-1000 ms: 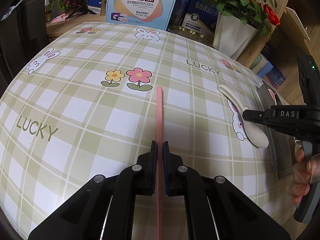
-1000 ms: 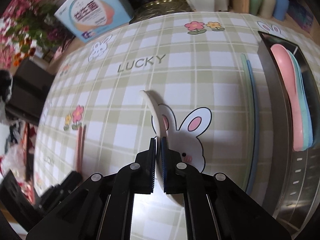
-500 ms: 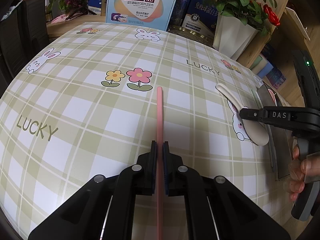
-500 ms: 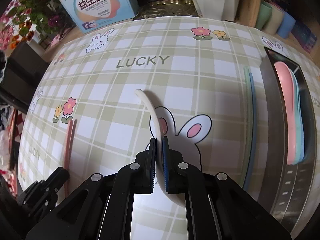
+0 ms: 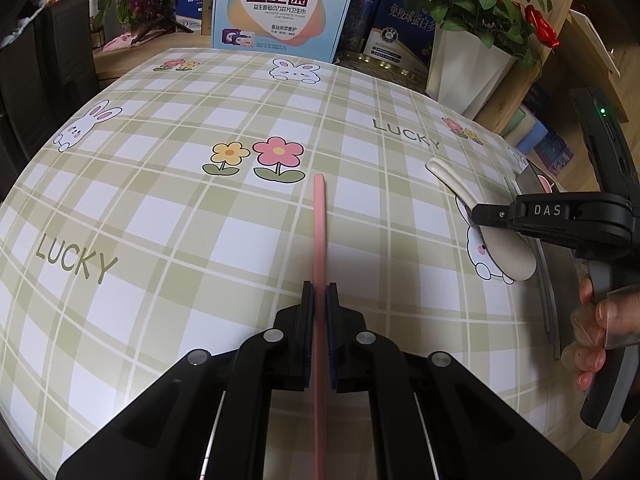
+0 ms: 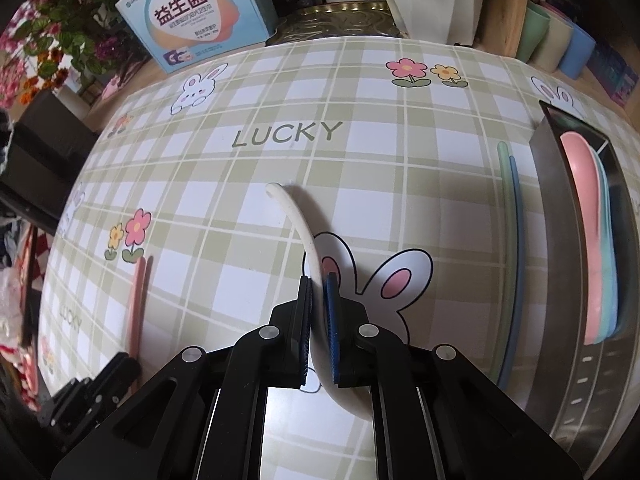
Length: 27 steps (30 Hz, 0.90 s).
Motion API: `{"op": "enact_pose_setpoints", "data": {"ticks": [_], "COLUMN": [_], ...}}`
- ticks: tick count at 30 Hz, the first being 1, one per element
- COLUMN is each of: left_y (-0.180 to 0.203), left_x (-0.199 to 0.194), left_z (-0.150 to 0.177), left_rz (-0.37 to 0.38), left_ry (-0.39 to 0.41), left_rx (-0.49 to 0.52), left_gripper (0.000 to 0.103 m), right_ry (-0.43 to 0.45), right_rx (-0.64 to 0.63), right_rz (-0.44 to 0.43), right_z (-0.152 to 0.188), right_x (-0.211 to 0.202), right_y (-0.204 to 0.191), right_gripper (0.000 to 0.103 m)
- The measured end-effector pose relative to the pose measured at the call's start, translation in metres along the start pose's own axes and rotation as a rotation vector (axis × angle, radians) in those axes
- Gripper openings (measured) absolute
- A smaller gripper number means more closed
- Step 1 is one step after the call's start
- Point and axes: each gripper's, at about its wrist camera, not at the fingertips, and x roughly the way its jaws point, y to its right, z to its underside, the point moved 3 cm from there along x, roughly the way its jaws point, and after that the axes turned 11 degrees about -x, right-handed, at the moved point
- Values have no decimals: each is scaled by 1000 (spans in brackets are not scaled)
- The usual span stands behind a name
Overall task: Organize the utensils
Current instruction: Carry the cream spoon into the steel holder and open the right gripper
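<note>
green-and-white checked tablecloth [image 5: 160, 220] printed with bunnies, flowers and "lucky", spread across the table; light blue boxes with chinese lettering [image 5: 280, 4] and a white pot of red roses [image 5: 472, 64] lined up along the far edge.

down at the left gripper [image 5: 319, 300]: clamped tight on a long pink chopstick [image 5: 319, 232], stick running straight ahead between the pads, tip reaching toward the printed pink flower. seems lifted just clear of the cloth, judging by the shadow, though hard to be sure from here.

over to the right gripper [image 6: 319, 292]: pinched on the curved handle of a cream-white plastic spoon [image 6: 296, 220], bowl tucked under the fingers, handle end arching forward over the printed bunny. same spoon [image 5: 508, 256] seen from the left wrist view, held in the black claw [image 5: 476, 216] with the bowl hanging over the cloth.

off to the right side: a shiny steel tray [image 6: 560, 260] with a pink spoon [image 6: 584, 220] and a mint-green one nested inside. just beside the tray on the cloth, a green chopstick and a blue chopstick [image 6: 514, 260] lying side by side.
</note>
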Motion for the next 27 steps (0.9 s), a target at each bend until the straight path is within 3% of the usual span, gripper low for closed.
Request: {"op": "enact_pose_setpoints", "data": {"ticks": [6, 16, 27], "left_y": [-2, 1, 37], "left_x": [0, -12, -38], "left_z": [-1, -1, -8], "left_rz": [14, 28, 34], "left_ry": [-7, -23, 13], "left_rx": [-10, -27, 34], "left_gripper": [6, 6, 6], "right_ry": [7, 123, 244], "right_rx": [18, 150, 306], "right_rz": [-47, -179, -227], "right_z": [6, 25, 46], "right_x": [-3, -42, -82], "right_y": [0, 12, 66], "right_gripper": [8, 7, 7]}}
